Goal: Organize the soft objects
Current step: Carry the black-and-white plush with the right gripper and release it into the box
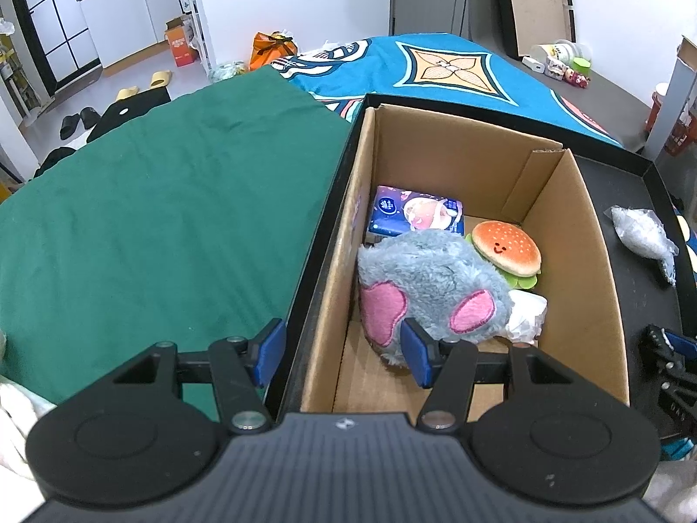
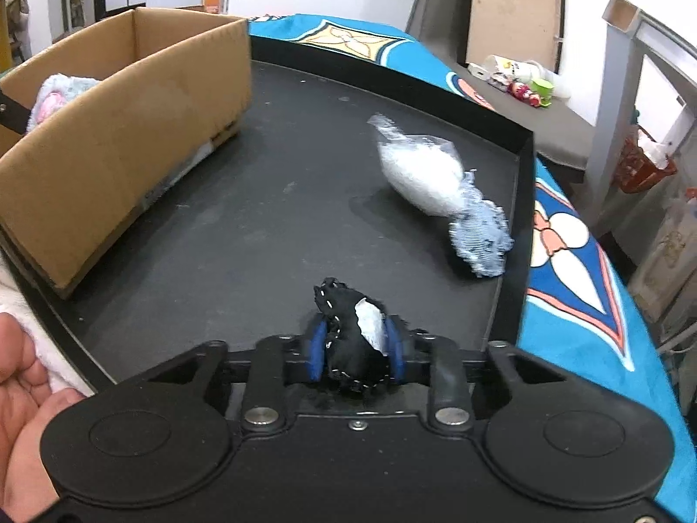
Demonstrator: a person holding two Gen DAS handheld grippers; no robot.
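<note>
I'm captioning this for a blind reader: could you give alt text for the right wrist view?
The right gripper is closed on a small black cloth item with white stuffing, just above a black tray. Farther along the tray lies a clear bag of white filling beside a blue-and-white cloth scrap; a cardboard box stands at left.

No legible text anywhere

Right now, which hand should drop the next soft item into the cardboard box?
Right. Its fingers already pinch the black-and-white cloth bundle above the black tray. The left gripper straddles the cardboard box wall, holding nothing.
</note>
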